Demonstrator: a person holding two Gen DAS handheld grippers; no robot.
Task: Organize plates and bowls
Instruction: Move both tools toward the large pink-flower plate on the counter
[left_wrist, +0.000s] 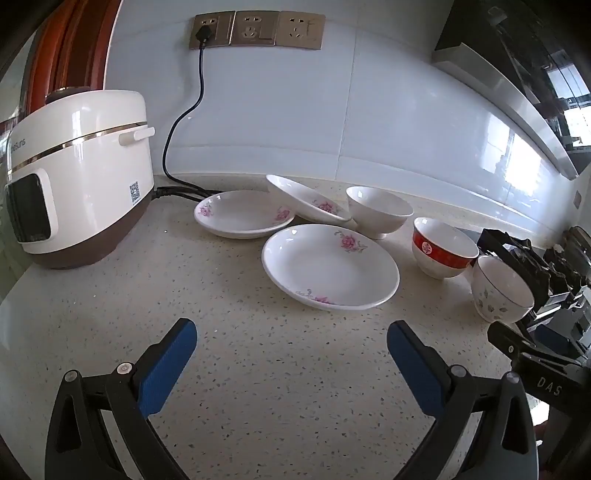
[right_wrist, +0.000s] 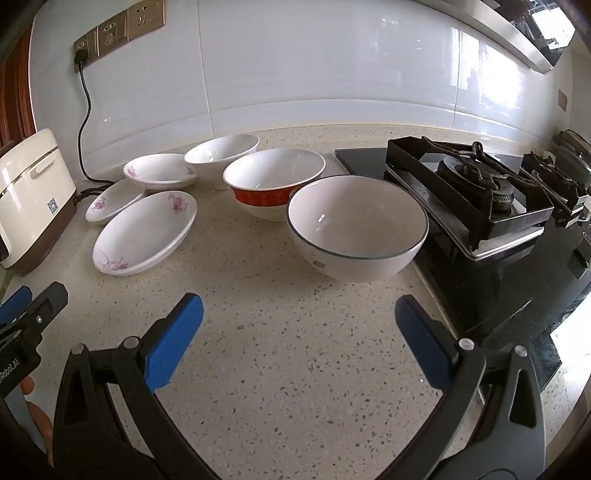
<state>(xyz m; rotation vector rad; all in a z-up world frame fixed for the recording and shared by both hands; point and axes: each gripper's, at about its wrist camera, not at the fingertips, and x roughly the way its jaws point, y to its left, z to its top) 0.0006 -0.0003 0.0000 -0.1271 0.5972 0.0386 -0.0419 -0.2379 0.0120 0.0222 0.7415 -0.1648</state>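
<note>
- "DAS" in pale letters on the black body of the right gripper (left_wrist: 546, 373), seen right of the left jaws.
- "…Robot.AI", its start cut off, on the left gripper (right_wrist: 14, 365), left of the right jaws.
- A brand ending "…Suns" on the rice cooker (left_wrist: 79, 177), beyond the left jaws, with a QR code too small to read.

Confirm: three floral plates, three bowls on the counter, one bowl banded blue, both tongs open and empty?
The band is red, not blue: the red-banded bowl shows it in the right wrist view. The rest holds: three plates, three bowls, left tongs and right tongs open and empty.
</note>
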